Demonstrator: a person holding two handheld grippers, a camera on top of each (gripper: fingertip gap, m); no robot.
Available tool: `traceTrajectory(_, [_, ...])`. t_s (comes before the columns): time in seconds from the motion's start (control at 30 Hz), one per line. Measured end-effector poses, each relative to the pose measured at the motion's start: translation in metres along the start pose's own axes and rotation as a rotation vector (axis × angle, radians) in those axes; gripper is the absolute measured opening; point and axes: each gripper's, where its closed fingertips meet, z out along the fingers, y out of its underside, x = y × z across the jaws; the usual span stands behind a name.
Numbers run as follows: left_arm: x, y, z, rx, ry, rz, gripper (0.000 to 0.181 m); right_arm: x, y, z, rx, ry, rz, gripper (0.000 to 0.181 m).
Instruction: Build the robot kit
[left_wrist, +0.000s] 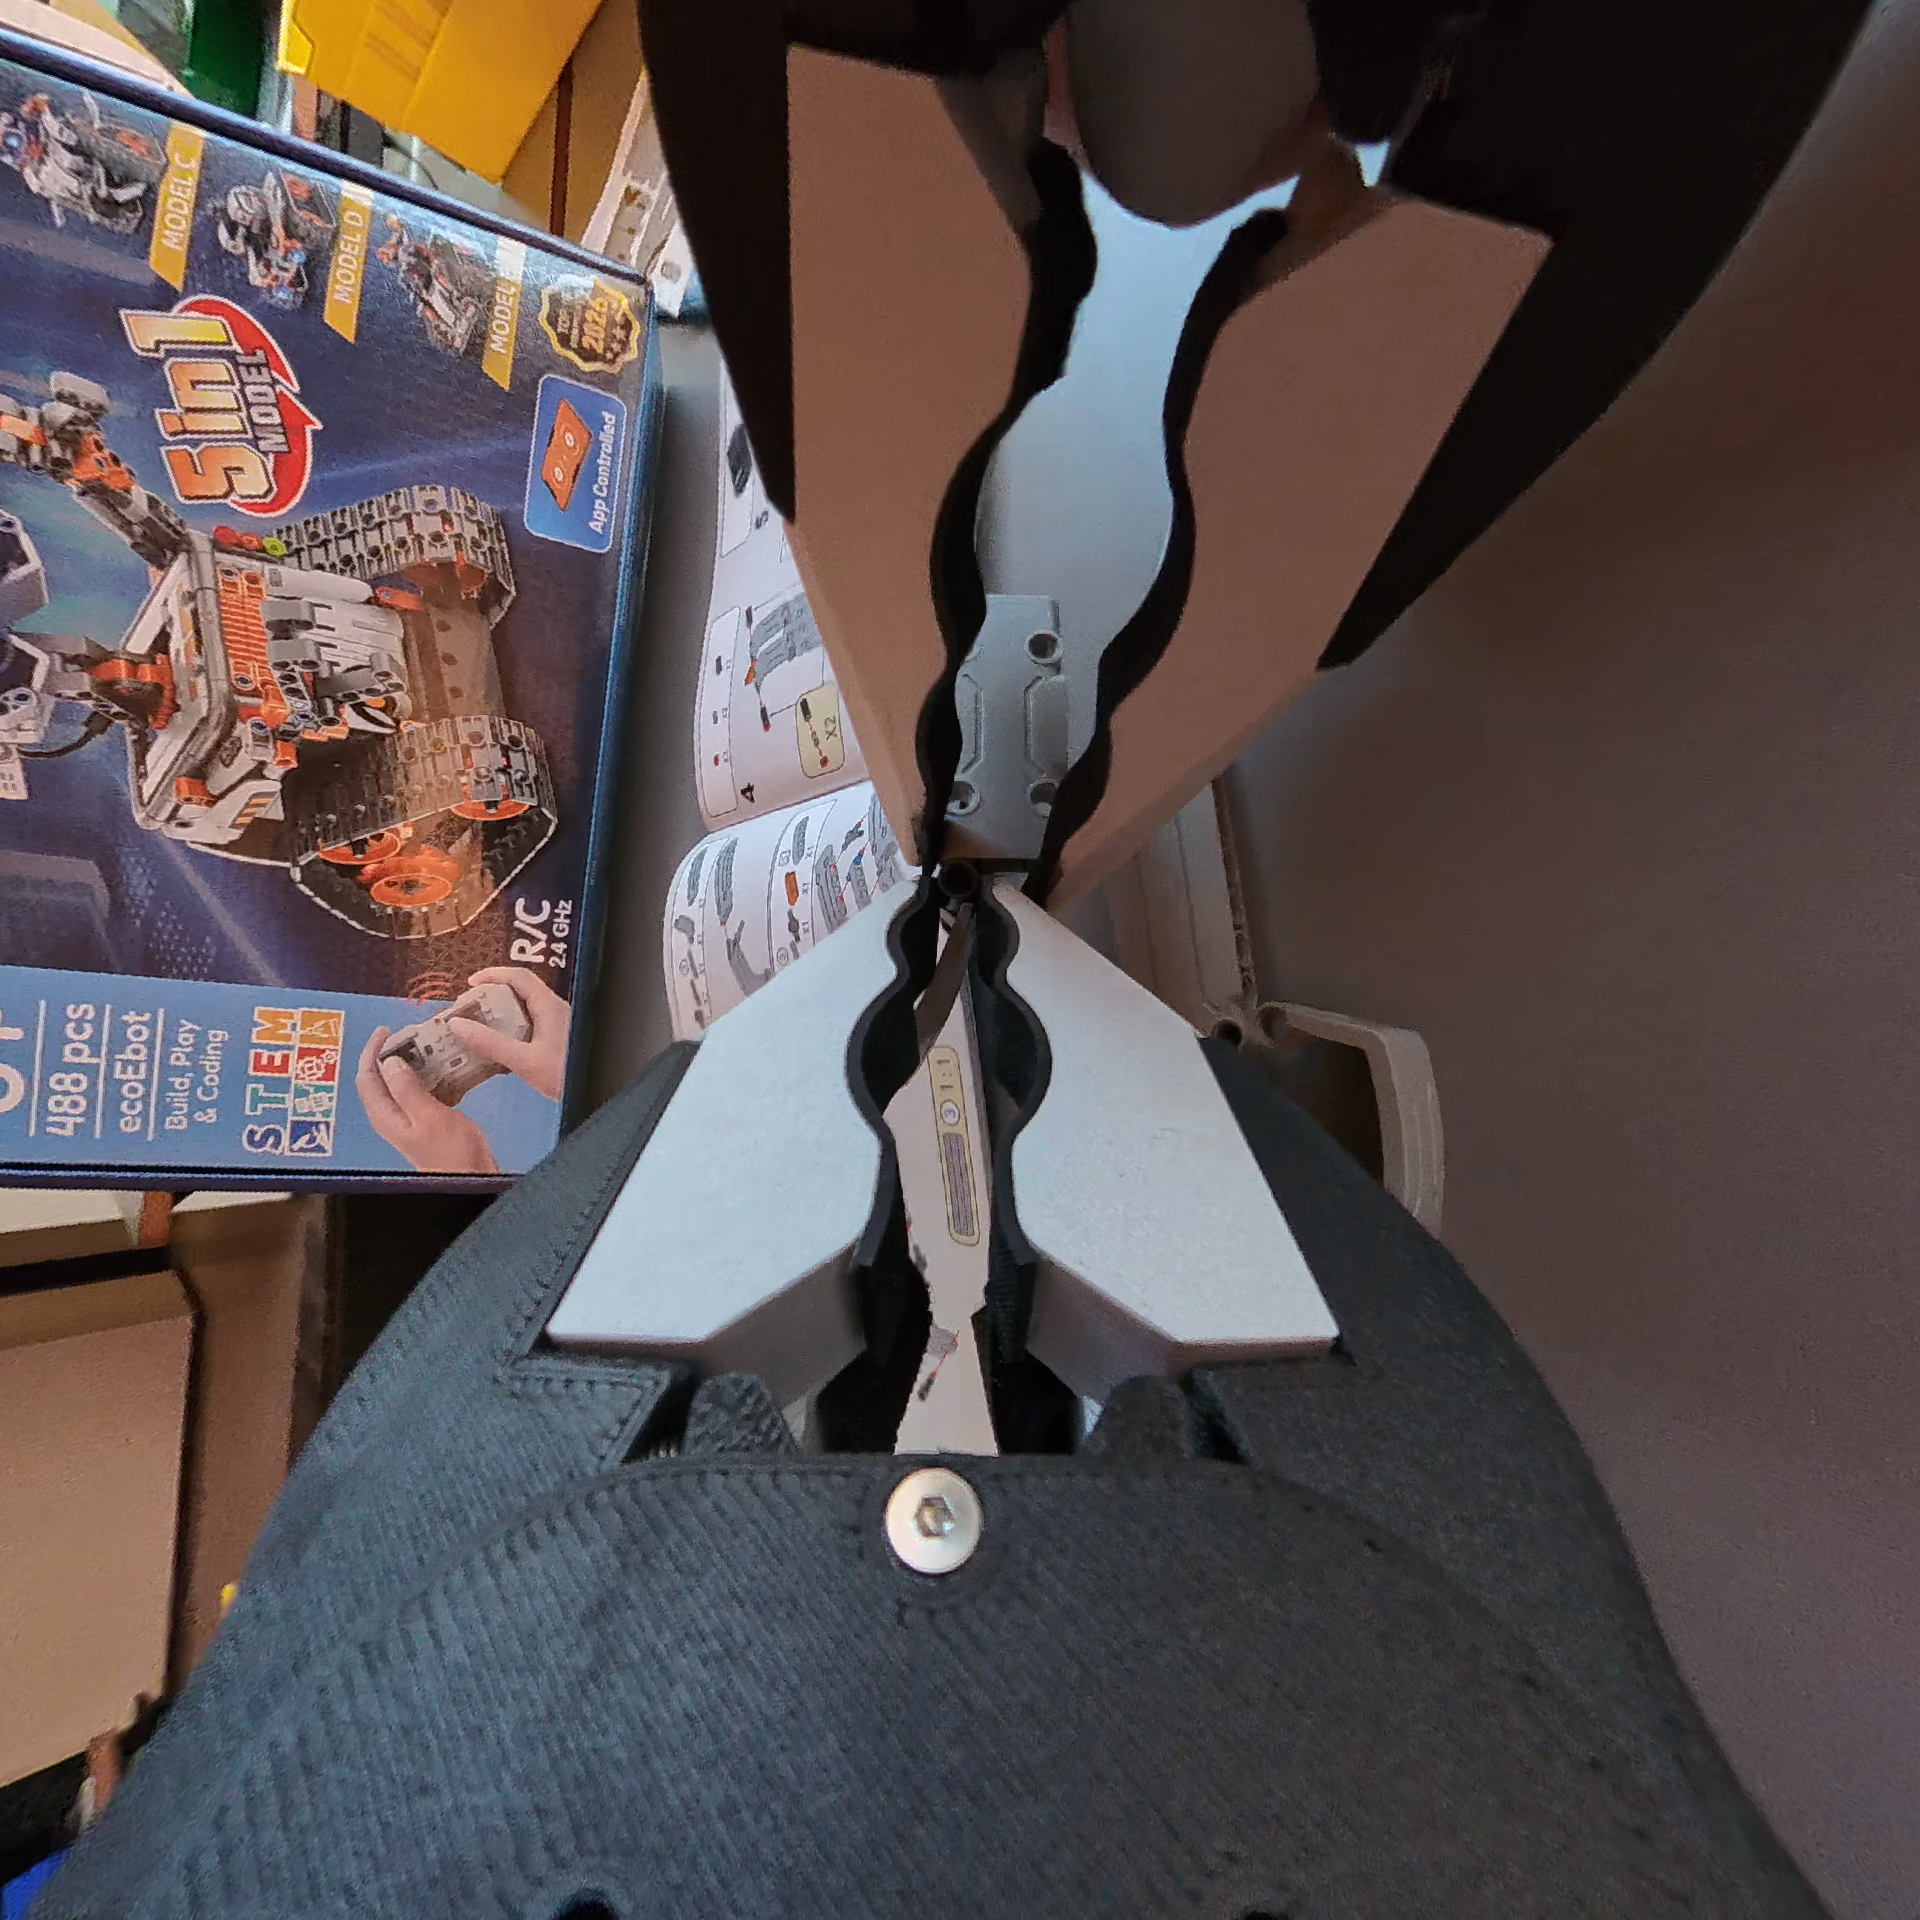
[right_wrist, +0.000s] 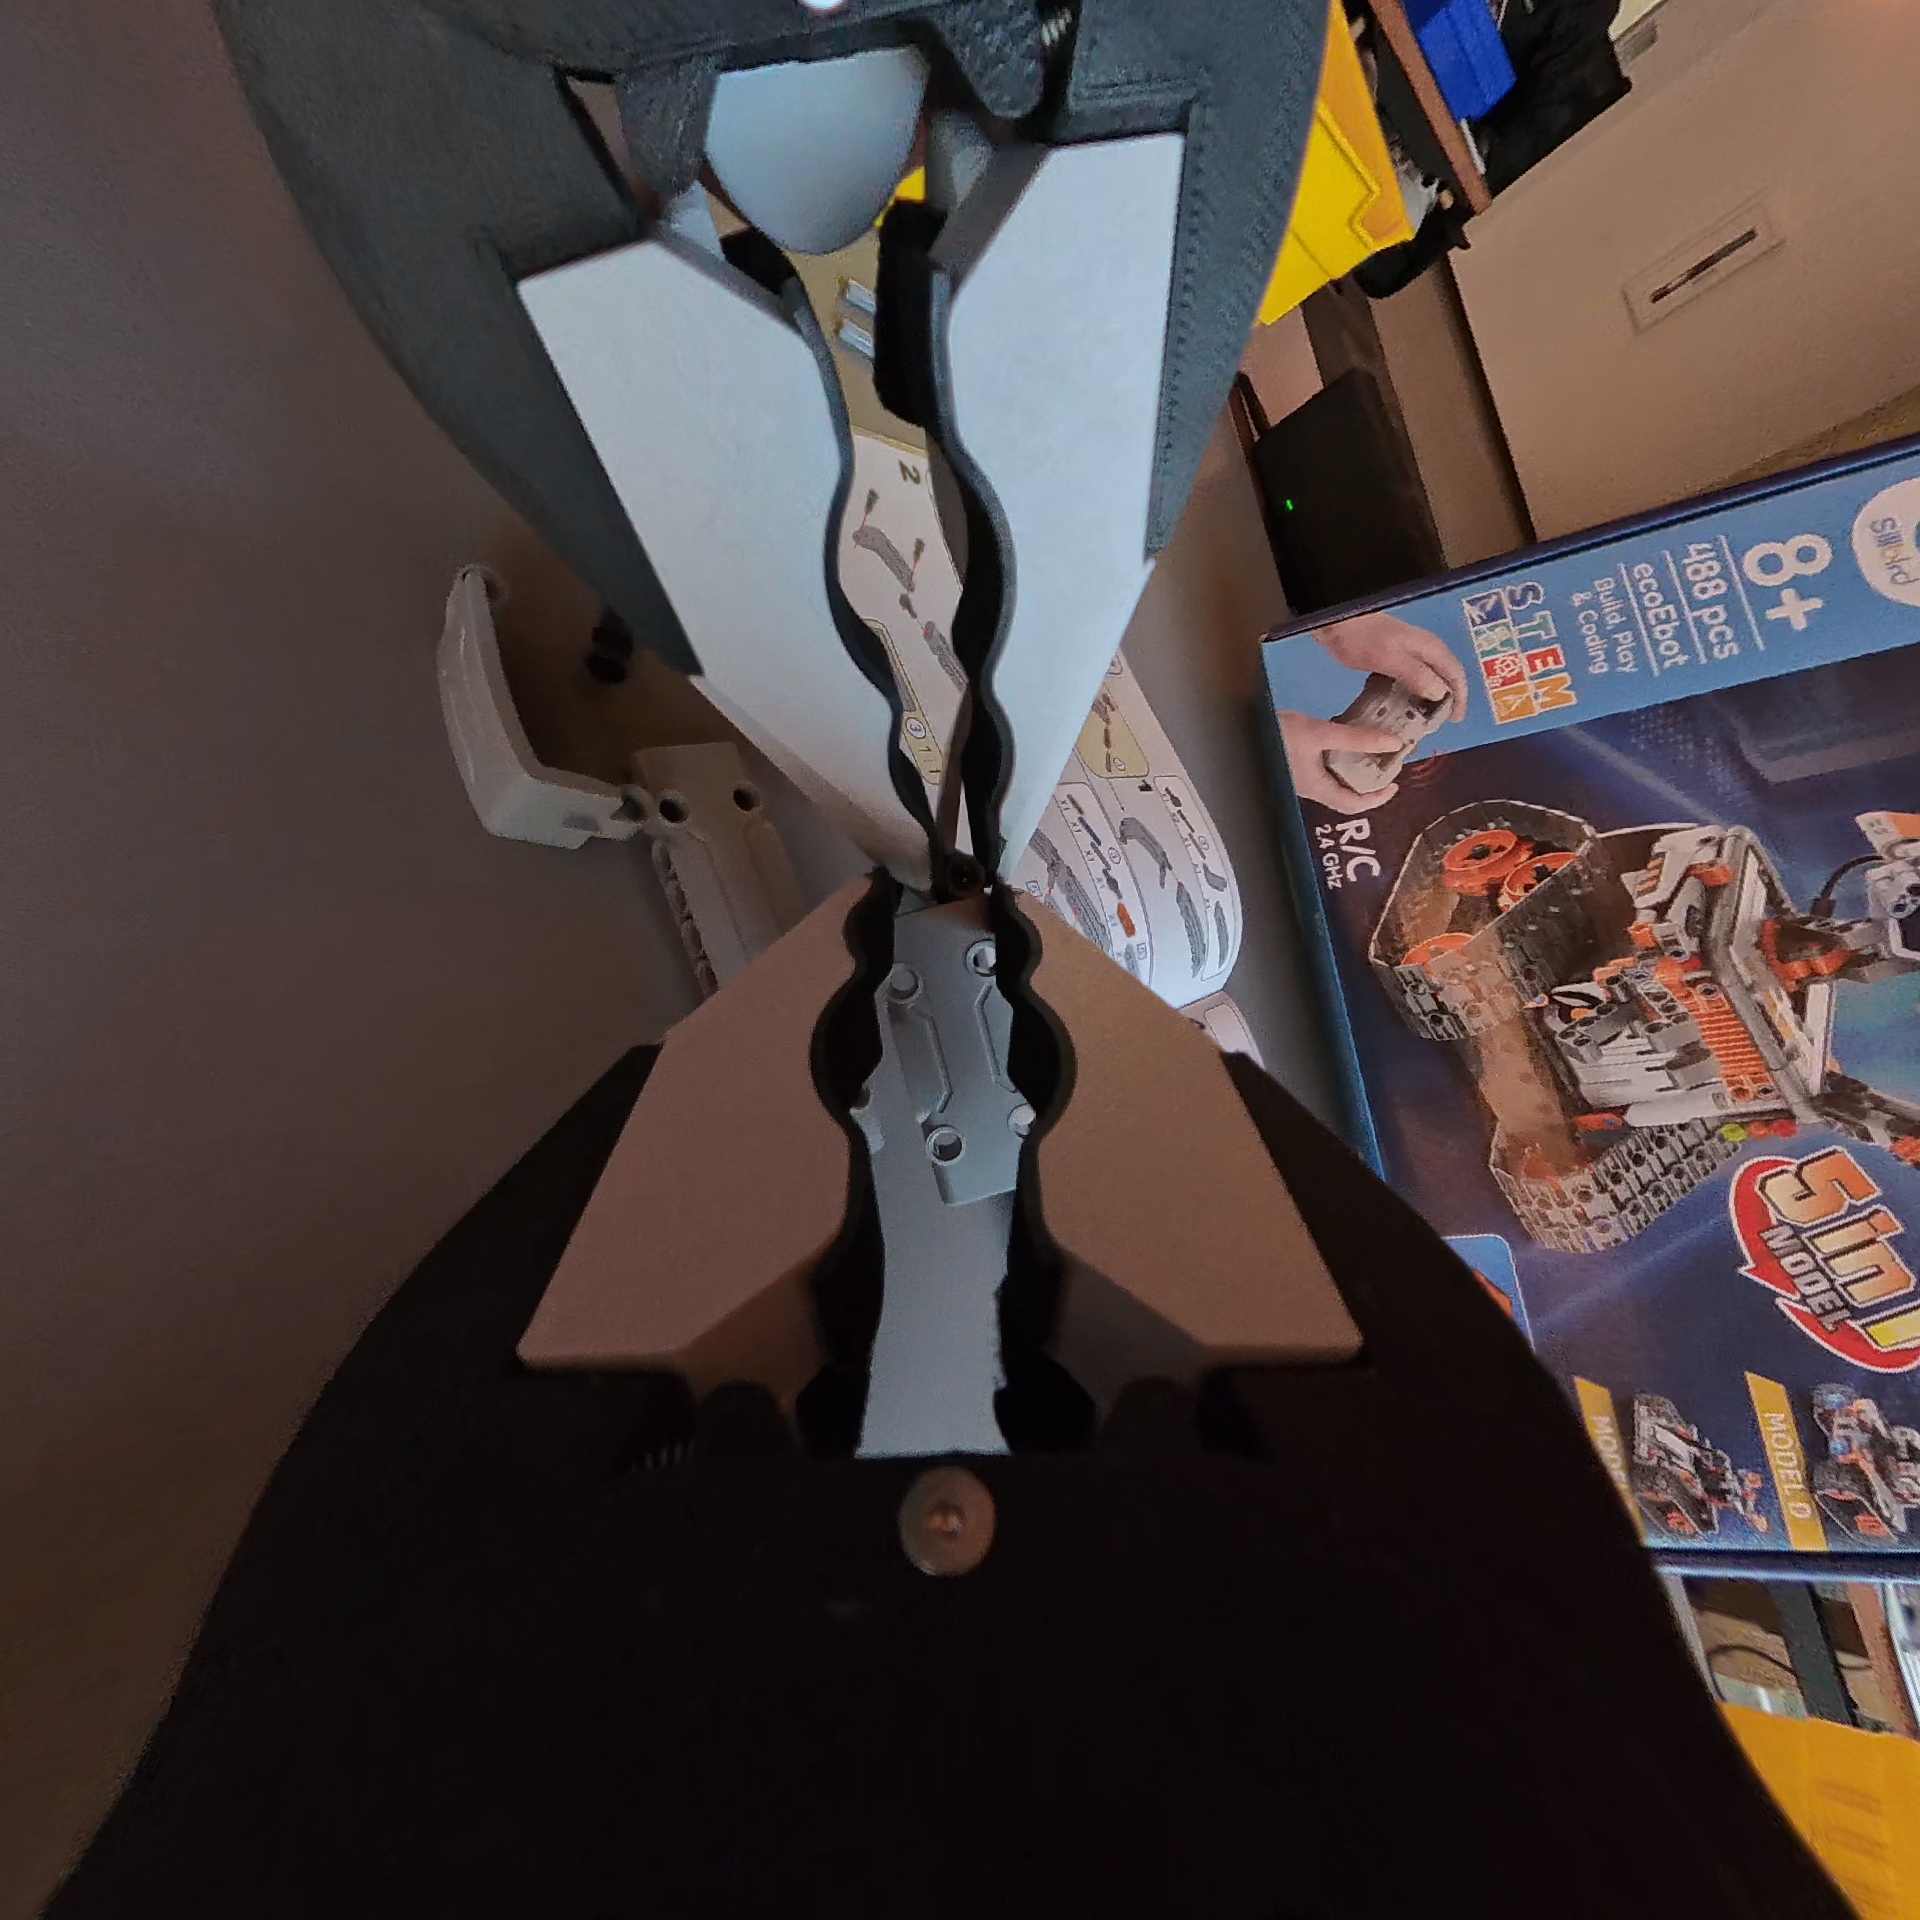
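My left gripper (left_wrist: 956, 896) is shut on a thin black part (left_wrist: 940, 977) whose round end sticks out at the fingertips. My right gripper (right_wrist: 940, 899) is shut on a grey block with round holes (right_wrist: 940, 1081). The two grippers meet tip to tip above the table. The black part's end (right_wrist: 961, 871) touches the near end of the grey block (left_wrist: 1013, 717). In the left wrist view the right gripper (left_wrist: 982, 847) comes in from the top. In the right wrist view the left gripper (right_wrist: 961, 847) comes in from the top.
A blue toy box (left_wrist: 312, 644) (right_wrist: 1621, 997) lies beside an open instruction booklet (left_wrist: 769, 862) (right_wrist: 1143, 894). A light grey built piece with holes (right_wrist: 582, 769) (left_wrist: 1340, 1049) lies on the grey table. Cardboard boxes (left_wrist: 94, 1475) and yellow bins (right_wrist: 1330, 187) stand around. My two grippers' fingertips are within a few centimetres of each other.
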Motion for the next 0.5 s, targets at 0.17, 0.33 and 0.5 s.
traceTrajectory(0.17, [-0.004,0.005,-0.002,-0.028,-0.051,0.011,0.006,0.003,-0.002,0.004,-0.039,0.039,0.021,0.018])
traceTrajectory(0.33, [0.0,0.005,-0.003,-0.01,-0.05,-0.002,0.006,-0.001,-0.001,0.002,0.005,0.005,0.109,0.018])
traceTrajectory(0.5, [0.006,0.01,-0.003,-0.01,-0.032,-0.003,0.006,-0.009,0.001,0.006,0.013,0.02,0.054,0.017])
